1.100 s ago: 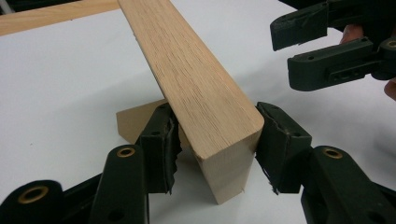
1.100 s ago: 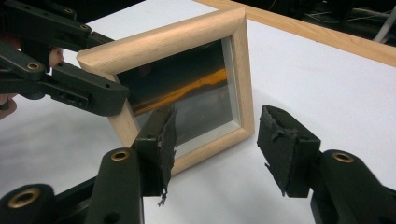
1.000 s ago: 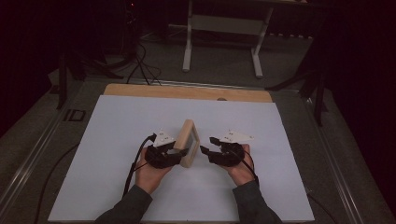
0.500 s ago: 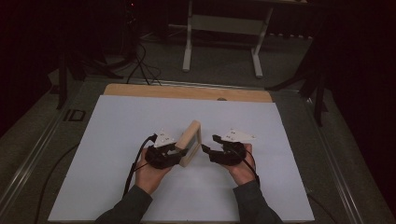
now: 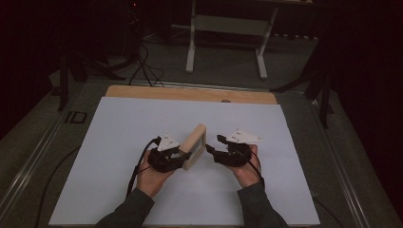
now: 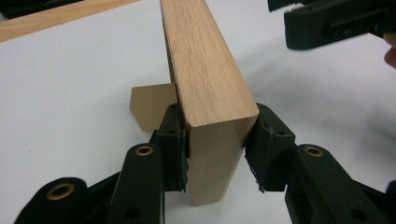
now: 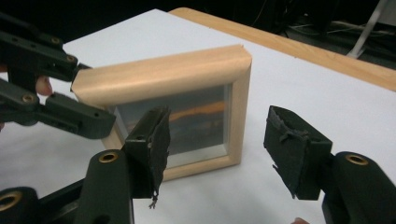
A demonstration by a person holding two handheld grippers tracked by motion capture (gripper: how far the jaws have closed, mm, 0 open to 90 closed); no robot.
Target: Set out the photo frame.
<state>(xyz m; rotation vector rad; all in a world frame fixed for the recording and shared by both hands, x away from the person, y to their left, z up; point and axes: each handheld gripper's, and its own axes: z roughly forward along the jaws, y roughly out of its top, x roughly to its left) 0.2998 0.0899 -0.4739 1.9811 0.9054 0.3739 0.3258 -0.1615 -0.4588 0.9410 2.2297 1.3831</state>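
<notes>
The left gripper (image 6: 215,140) is pinching the near end of the wooden picture frame (image 6: 205,70), holding it upright on edge on the white table sheet (image 5: 119,142), its brown stand flap (image 6: 149,105) sticking out behind. The right gripper (image 7: 215,154) is hovering just beside the frame's glass face, jaws spread and empty, having just opened wider. The standing-up step seems under way; next, that gripper probably needs to steady the frame's far side.

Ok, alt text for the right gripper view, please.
A small wooden picture frame stands upright on a white table, its glass front facing the open right gripper, which touches nothing. At the left, the left gripper clamps the frame's end.
</notes>
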